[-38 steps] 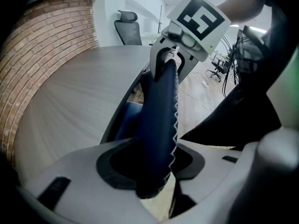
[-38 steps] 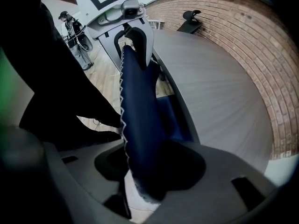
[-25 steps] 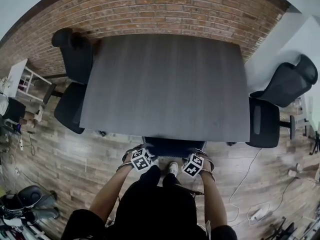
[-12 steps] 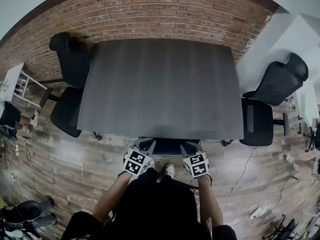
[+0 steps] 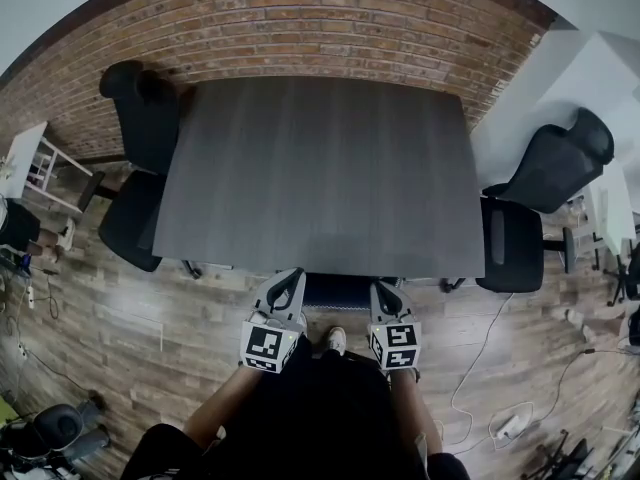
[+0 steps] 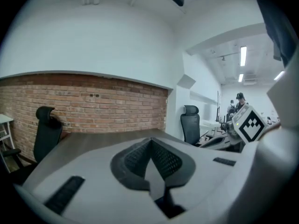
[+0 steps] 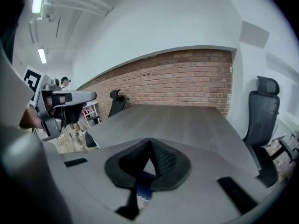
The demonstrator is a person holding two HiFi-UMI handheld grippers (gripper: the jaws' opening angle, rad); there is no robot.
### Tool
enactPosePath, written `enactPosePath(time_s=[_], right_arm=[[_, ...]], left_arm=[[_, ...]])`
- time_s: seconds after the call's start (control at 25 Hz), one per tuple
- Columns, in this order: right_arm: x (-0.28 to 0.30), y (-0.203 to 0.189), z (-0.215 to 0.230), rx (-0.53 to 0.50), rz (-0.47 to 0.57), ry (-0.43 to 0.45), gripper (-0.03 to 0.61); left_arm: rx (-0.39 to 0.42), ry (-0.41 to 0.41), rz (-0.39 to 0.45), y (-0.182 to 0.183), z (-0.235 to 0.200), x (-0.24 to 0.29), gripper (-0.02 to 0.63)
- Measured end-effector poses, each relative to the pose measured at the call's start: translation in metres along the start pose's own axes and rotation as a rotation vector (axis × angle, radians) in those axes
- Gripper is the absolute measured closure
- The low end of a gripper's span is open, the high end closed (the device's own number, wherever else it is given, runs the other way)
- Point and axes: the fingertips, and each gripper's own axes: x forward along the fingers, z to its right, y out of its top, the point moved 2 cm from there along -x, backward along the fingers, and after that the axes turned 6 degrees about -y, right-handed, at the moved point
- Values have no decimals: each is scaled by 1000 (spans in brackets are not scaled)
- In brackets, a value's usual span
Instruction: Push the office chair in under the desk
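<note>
The office chair (image 5: pixel 338 290) shows as a dark strip at the near edge of the grey desk (image 5: pixel 320 168), mostly hidden beneath the top. My left gripper (image 5: pixel 289 280) hovers just left of it, jaws shut and empty, pointing at the desk edge. My right gripper (image 5: pixel 382 292) is level with it on the chair's right, also shut on nothing. In the left gripper view the ribbed pads (image 6: pixel 161 158) meet over the desk (image 6: pixel 93 141). In the right gripper view the pads (image 7: pixel 161 160) are pressed together above the desk top (image 7: pixel 187 122).
A black chair (image 5: pixel 140 158) stands at the desk's left side and another (image 5: pixel 535 203) at its right. A brick wall (image 5: pixel 330 23) runs behind. Cables (image 5: pixel 500 408) lie on the wood floor at the right. My shoe (image 5: pixel 338 340) is just behind the chair.
Both grippers let go of the chair back, closed their jaws and drew back a little toward me, now pointing forward. The chair sits further beneath the desk edge.
</note>
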Motion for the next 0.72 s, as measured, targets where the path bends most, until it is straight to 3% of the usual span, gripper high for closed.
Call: enactPosePath(time_s=[0.24, 0.72], right_arm=[[-18, -2, -2, 104, 72, -11, 575], [-32, 19, -6, 91, 163, -16, 577]], left_arm=[[5, -3, 46, 3, 11, -7, 607], [16, -32, 58, 6, 24, -6, 607]])
